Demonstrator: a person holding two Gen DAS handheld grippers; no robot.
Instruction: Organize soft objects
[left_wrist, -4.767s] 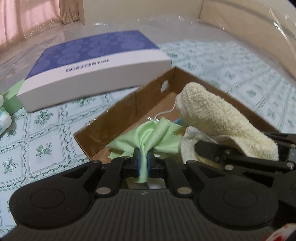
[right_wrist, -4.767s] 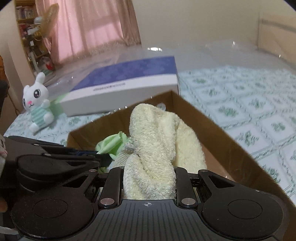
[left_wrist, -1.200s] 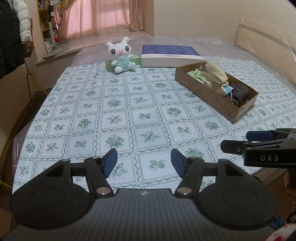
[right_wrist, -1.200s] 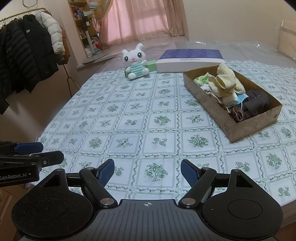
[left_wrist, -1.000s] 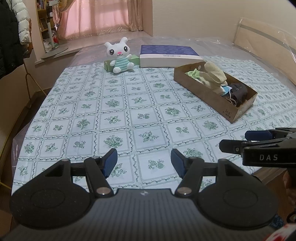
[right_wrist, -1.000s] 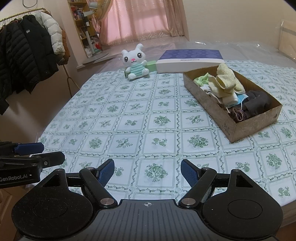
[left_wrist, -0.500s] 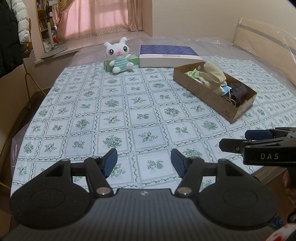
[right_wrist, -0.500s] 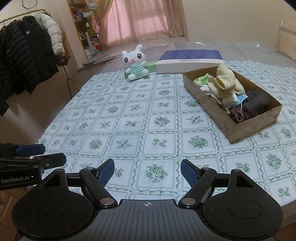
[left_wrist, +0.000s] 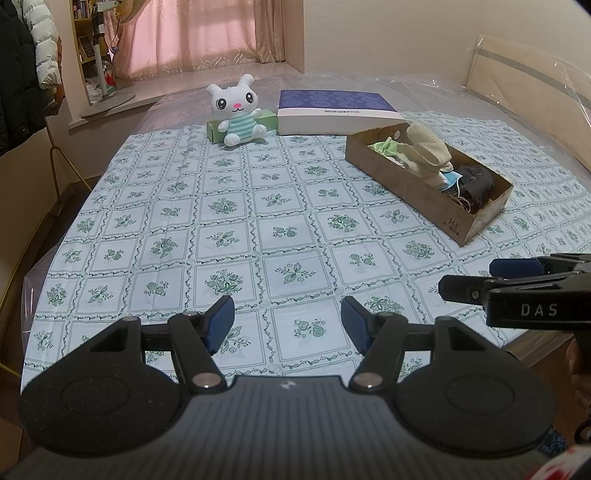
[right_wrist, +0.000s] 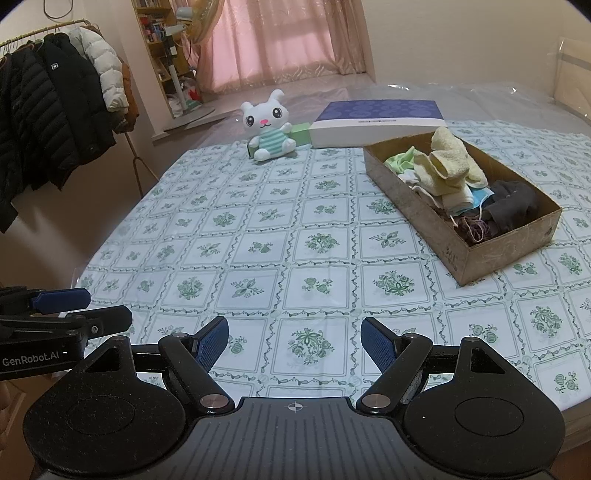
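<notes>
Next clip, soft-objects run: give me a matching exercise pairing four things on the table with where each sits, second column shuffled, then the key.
Things
1. plush rabbit
2. yellow towel
3. dark cloth
4. green cloth

Places
A. near end of the cardboard box
B. on top of the pile, middle of the box
C. far end of the box
D. outside the box, in front of a green carton

Pairs: 1-D, 2-B, 3-A, 4-C
</notes>
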